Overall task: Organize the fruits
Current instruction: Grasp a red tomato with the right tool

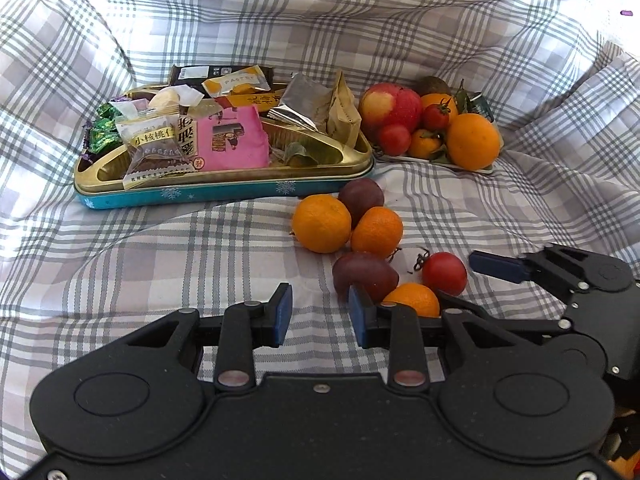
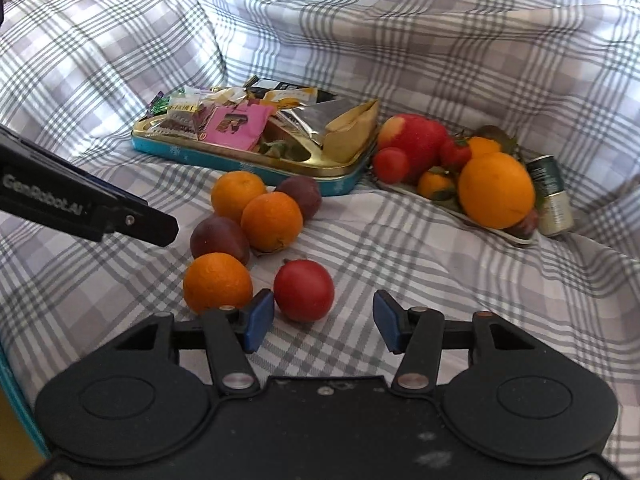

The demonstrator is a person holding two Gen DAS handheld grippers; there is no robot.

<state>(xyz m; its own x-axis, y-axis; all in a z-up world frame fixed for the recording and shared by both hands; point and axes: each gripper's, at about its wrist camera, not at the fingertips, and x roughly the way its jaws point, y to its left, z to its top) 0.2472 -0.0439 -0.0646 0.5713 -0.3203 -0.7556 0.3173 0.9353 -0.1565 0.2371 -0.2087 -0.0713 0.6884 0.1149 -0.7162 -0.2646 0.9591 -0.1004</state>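
Here, both claws spread over loose fruit.
The black left gripper (image 1: pixel 320 314) and black right gripper (image 2: pixel 323 320) hold nothing; a round red tomato (image 2: pixel 303 290) lies just ahead of the right one.

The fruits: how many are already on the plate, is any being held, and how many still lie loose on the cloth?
Done: the plate already holds a heap with an apple and a large orange; the exact count is unclear. In hand: nothing; the left gripper and right gripper are both open. Left: six loose fruits on the cloth, including the red tomato just ahead of the right fingers.
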